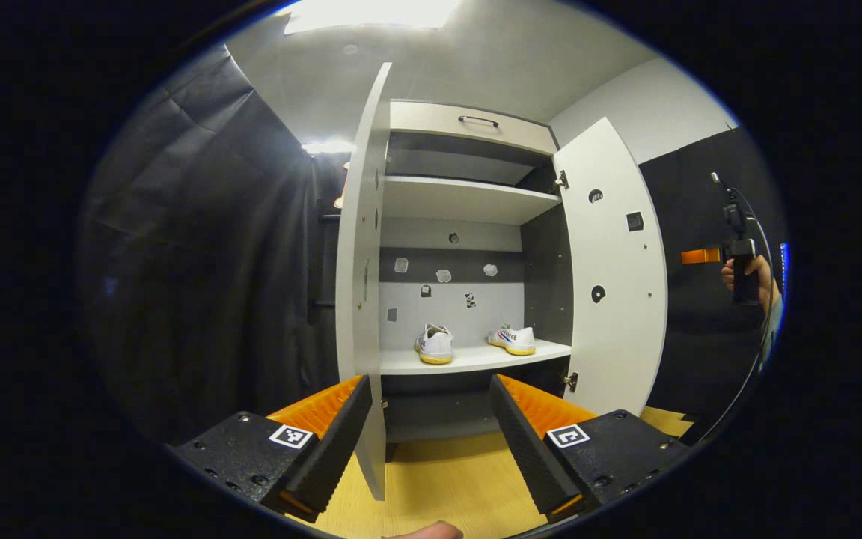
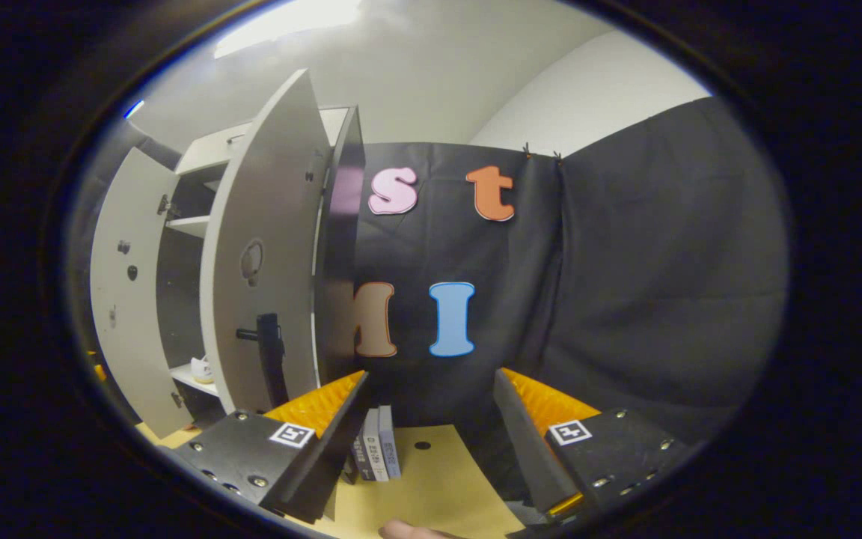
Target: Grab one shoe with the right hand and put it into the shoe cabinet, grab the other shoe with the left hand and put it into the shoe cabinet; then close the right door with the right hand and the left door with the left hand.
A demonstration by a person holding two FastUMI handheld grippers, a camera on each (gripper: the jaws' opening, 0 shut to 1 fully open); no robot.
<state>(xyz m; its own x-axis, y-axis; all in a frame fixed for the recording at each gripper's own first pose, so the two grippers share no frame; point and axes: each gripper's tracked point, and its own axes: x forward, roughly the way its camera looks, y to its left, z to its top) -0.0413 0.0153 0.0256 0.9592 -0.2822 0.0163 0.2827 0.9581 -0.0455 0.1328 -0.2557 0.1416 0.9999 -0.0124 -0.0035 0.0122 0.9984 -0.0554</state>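
Observation:
Both white shoes stand on the cabinet's lower shelf (image 1: pixel 476 358): one (image 1: pixel 435 344) toe-away at the left, the other (image 1: pixel 513 339) side-on at the right. The left door (image 1: pixel 360 284) and right door (image 1: pixel 614 277) hang wide open. My left gripper (image 1: pixel 431 430) is open, low in front of the cabinet, and the left door's edge sits just inside its left finger. My right gripper (image 2: pixel 431 438) is open with nothing in it. It faces the booth wall, with the right door (image 2: pixel 266 247) and its black handle (image 2: pixel 270 359) off to its left. A shoe (image 2: pixel 201 368) peeks out behind that door.
A drawer (image 1: pixel 472 126) tops the cabinet, with bare shelves below it. The floor is light wood (image 1: pixel 446 479). A few upright books (image 2: pixel 375 453) stand near the right gripper's left finger. In the left gripper view, a hand holding the other gripper (image 1: pixel 741 258) is far right.

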